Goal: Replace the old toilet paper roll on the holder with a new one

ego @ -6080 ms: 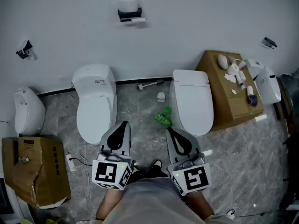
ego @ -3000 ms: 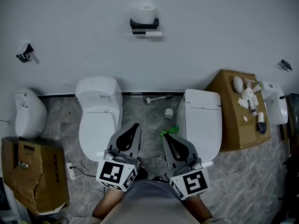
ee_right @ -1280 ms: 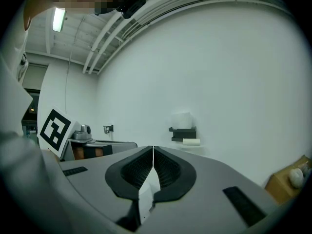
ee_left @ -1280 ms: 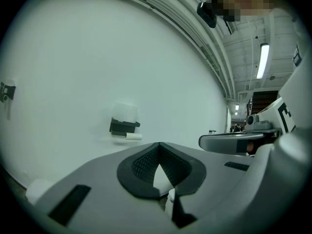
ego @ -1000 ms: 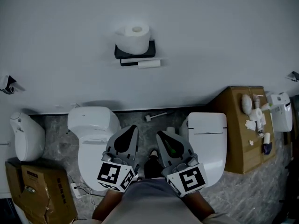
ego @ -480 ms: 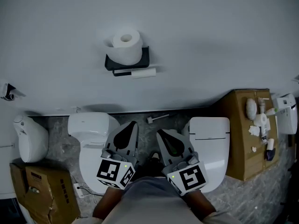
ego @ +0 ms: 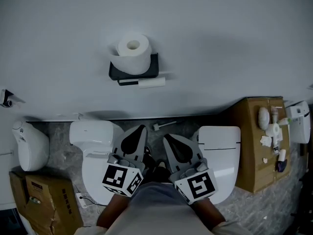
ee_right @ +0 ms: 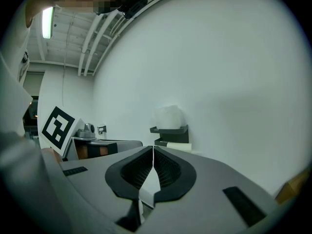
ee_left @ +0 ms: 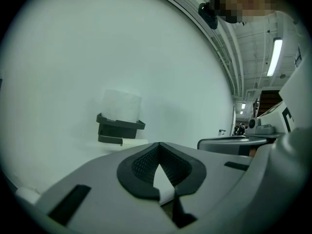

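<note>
A dark wall-mounted holder carries a full white toilet paper roll standing on its top shelf. Beneath it, a nearly bare pale tube lies on the bar. The same holder with the roll shows in the left gripper view, and the holder with the roll in the right gripper view. My left gripper and right gripper are side by side, low in the head view, well short of the wall. Both are shut with nothing between the jaws.
Two white toilets stand below the grippers on a grey marbled floor. A urinal is at the left, a cardboard box below it. A brown box with small toiletries stands at the right. A brush lies by the wall.
The holder and roll have grown larger and shifted slightly in the head view as I step closer to the wall. Both grippers stay shut and side by side.
</note>
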Demonstrator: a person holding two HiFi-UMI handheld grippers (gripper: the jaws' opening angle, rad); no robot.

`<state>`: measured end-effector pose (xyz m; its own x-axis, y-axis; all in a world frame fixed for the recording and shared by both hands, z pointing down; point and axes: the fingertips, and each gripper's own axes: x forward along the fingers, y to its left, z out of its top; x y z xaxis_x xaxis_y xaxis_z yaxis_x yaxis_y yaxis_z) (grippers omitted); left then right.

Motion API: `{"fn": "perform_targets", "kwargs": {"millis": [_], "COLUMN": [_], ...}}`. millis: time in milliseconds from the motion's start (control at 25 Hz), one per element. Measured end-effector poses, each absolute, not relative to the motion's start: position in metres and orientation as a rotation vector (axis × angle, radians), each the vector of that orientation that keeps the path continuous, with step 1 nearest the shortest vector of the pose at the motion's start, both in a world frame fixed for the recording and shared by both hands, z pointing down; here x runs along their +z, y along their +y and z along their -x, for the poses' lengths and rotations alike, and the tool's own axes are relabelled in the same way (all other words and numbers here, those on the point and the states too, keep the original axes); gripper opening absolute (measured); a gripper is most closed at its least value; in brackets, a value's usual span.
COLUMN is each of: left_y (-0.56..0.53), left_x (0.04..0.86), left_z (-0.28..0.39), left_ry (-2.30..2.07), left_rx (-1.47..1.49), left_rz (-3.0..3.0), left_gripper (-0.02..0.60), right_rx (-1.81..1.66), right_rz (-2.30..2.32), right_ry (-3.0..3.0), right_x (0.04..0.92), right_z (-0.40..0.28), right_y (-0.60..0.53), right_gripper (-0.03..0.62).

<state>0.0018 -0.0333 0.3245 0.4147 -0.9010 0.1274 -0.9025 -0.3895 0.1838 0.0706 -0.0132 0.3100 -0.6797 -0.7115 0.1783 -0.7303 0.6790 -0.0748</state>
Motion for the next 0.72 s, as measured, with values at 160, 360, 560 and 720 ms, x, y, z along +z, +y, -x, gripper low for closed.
{"fn": "perform_targets", "kwargs": {"millis": [160,360,560,720], "left_y": [-0.057,-0.084,-0.109,-0.122], "left_x": [0.325,0.324,0.333,0.338], "left_z": [-0.001,-0.002,0.006,0.008], "left_ry": [-1.533,-1.466,-1.386,-1.301], "left_rx": [-0.023,-0.081,-0.158,-0.274], "left_rz": [-2.454,-2.484,-2.427,-2.355], "left_gripper": [0.005,0.005,0.005,0.005], "right_rx": [0.202,0.181,0.159,0.124], "right_rz": [-1.195,-1.220,-1.240,-1.271], "right_ry": [-2.740,-2.729,-2.710,-2.702], "right_x": [0.306,0.301,0.297,0.288], "right_z": [-0.064,-0.056,-0.044,-0.034], "right_y": [-0.035,-0.065,-0.089,-0.107], "right_gripper": [0.017,0.017,0.018,0.017]}}
